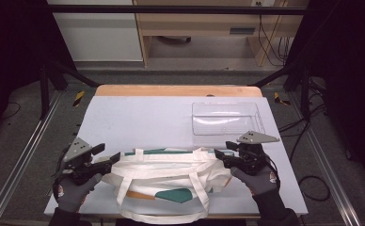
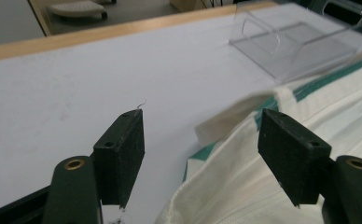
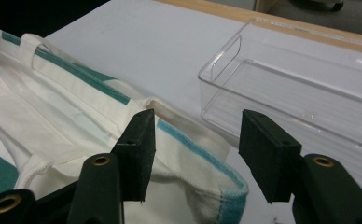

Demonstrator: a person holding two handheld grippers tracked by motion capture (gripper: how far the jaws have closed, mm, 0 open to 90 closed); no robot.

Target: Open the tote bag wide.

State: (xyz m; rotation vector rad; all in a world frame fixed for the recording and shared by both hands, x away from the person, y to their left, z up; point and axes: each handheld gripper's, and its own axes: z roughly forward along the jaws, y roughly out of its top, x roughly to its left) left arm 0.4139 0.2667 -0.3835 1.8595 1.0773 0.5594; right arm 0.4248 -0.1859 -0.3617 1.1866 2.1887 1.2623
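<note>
Floppy cream canvas tote bag with teal patches sat at the table's near edge; both the left gripper and right gripper gaped open, holding nothing. Hemmed rim corners looked grabbable.

A lab-like recording room: black frame bars around the desk, loose cables on grey floor.
</note>
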